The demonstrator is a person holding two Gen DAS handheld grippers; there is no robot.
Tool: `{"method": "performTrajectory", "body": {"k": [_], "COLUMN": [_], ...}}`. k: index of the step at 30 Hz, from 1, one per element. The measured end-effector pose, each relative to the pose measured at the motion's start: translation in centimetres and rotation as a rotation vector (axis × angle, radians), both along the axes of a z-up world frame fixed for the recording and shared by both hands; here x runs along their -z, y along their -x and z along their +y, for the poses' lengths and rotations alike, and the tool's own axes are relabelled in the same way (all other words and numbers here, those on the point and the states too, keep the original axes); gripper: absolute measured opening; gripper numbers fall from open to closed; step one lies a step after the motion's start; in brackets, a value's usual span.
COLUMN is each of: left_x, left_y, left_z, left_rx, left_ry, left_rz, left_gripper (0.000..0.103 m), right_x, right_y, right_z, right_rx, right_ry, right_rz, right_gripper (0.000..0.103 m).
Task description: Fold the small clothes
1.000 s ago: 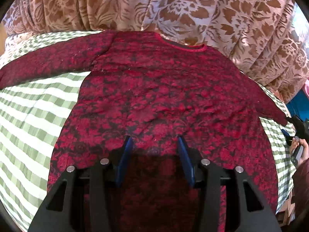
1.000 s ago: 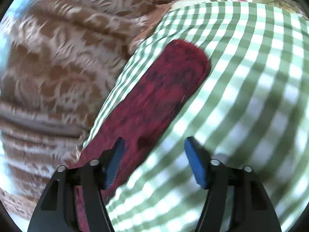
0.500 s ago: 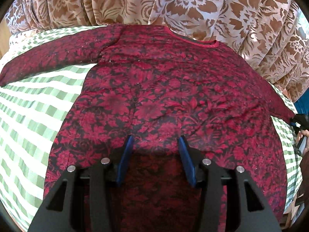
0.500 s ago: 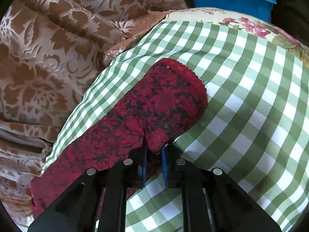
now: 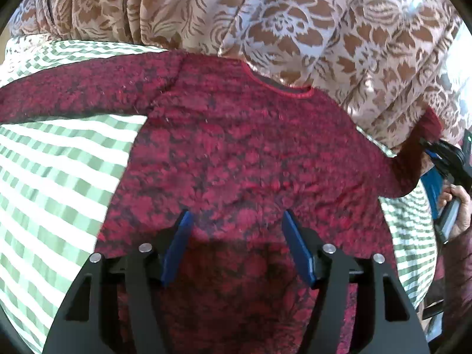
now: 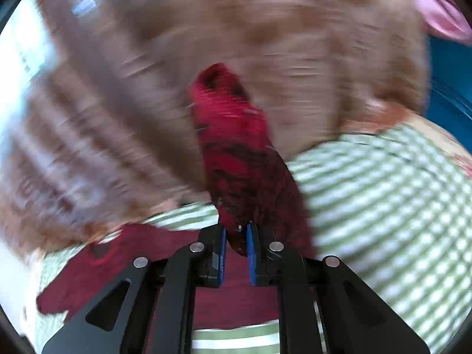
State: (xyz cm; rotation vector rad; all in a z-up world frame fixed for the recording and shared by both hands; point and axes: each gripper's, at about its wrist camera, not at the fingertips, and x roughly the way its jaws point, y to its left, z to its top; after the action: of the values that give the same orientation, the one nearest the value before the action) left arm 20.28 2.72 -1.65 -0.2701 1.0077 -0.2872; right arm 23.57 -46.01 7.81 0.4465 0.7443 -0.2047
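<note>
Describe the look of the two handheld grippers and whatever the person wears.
Both the left gripper and right gripper have matte black angular frames with cut-out openings, round silver pivot pins and flat blue pads on the fingers. No cables or markings show. At the left view's edge, a dark maroon sleeve is visible.

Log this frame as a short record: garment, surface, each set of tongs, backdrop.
garment: red patterned long-sleeved top, spread flat, neckline toward the curtain
surface: green and white checked cloth
left tongs: opening above the lower body of the top, nothing between them
right tongs: shut on the right sleeve, cuff lifted off the cloth
backdrop: brown floral curtain
image quality: right wrist view motion-blurred
</note>
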Motion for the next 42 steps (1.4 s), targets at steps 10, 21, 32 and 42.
{"method": "performTrajectory", "body": {"k": [10, 21, 32, 42], "left_x": [-1.4, -0.6, 2.7, 1.0], "left_y": [-3.0, -8.3, -16.4, -15.0], "left_z": [2.5, 2.7, -0.5, -0.3], "left_rx": [-0.03, -0.036, -0.042, -0.072], "left_ry": [0.119, 0.159, 0.182, 0.144], "left_rz": [-0.027, -0.017, 0.071, -0.033], "left_gripper": [0.066, 0.065, 0.051, 0.011], "right_x": [4.4, 3.8, 5.3, 6.1], "right_y": [-9.0, -3.3, 7.1, 0.9], "right_z": [21.6, 20.5, 6.1, 8.7], "right_rx": [-0.395, -0.436, -0.1, -0.143], "right_ry": [-0.081, -0.208, -0.247, -0.28], "right_rz": [0.099, 0.048, 0.087, 0.048], "right_gripper": [0.011, 0.073, 0.073, 0.064]}}
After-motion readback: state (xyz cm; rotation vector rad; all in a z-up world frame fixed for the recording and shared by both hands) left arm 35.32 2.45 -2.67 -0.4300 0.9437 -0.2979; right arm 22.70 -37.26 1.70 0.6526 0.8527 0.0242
